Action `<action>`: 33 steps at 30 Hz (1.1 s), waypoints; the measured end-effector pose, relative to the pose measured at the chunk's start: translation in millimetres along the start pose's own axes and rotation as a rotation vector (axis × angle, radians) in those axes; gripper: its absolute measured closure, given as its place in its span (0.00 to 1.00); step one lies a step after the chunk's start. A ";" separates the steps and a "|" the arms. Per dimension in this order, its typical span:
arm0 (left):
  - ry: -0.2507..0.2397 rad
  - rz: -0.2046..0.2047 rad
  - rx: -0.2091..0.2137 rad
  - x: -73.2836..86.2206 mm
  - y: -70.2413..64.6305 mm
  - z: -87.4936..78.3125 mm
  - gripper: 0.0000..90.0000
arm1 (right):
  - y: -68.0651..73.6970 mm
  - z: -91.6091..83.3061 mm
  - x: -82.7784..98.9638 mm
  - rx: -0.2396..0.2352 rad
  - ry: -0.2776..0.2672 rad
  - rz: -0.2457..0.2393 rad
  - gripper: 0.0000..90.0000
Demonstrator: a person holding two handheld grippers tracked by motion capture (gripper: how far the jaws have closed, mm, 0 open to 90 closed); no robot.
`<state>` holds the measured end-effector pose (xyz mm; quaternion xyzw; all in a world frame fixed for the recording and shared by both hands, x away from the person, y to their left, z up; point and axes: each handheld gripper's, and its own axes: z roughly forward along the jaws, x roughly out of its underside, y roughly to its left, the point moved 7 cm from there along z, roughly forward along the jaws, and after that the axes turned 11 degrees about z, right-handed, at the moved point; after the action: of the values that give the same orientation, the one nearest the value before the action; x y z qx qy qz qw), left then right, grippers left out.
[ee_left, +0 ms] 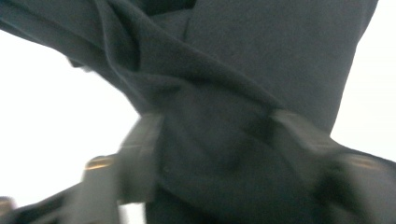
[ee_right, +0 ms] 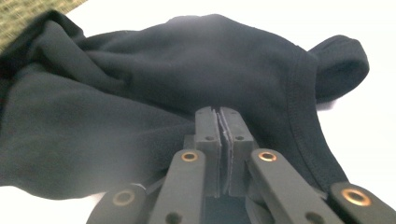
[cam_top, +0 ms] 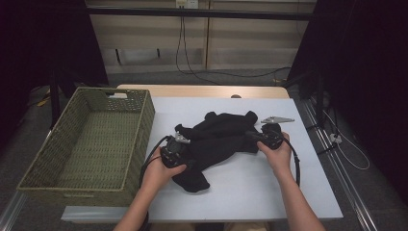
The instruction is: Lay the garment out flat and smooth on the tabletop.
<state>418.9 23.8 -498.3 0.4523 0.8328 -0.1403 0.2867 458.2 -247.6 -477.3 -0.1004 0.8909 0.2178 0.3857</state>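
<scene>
A black garment (cam_top: 221,134) lies crumpled on the white table mat (cam_top: 250,192). At its left end my left gripper (cam_top: 189,147) points into the cloth. In the left gripper view a thick twisted bunch of the black garment (ee_left: 261,56) fills the gap between the blurred jaws of my left gripper (ee_left: 217,149), touching both. My right gripper (cam_top: 251,136) sits at the garment's right end. In the right gripper view my right gripper (ee_right: 219,114) has its jaws pressed together at the edge of the black garment (ee_right: 140,93), with a thin layer of cloth pinched between them.
A large green woven basket (cam_top: 140,144) stands on the left, its near wall close to my left hand. The mat has bare room in front of and to the right of the garment. Black curtains hang at both sides and cables run across the floor behind the table.
</scene>
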 end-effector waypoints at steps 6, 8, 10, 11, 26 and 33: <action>0.041 -0.057 0.195 -5.0 -23.1 -10.7 0.80 | -1.3 -2.5 0.1 0.015 0.004 -0.011 0.97; -0.002 -0.069 0.320 -13.8 -37.2 -16.3 0.81 | -2.4 -6.6 -1.7 0.026 -0.005 -0.015 0.97; -0.054 -0.066 0.366 -25.1 -47.5 -20.9 0.81 | -5.8 -15.9 -4.7 0.047 -0.018 -0.021 0.97; -0.099 -0.076 0.397 -33.5 -50.8 -25.0 0.80 | -9.7 -24.7 -7.1 0.057 -0.034 -0.019 0.97; -0.083 -0.118 -0.017 -12.8 15.7 -26.5 0.58 | -1.3 -12.3 3.6 0.078 -0.002 -0.076 0.80; -0.067 -0.108 -0.079 -12.8 23.8 -31.2 0.77 | 17.0 -29.3 7.9 0.010 -0.033 -0.054 0.73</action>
<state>433.2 43.7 -465.1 0.3903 0.8508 -0.1377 0.3238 428.0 -246.3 -460.0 -0.1187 0.8824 0.2045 0.4067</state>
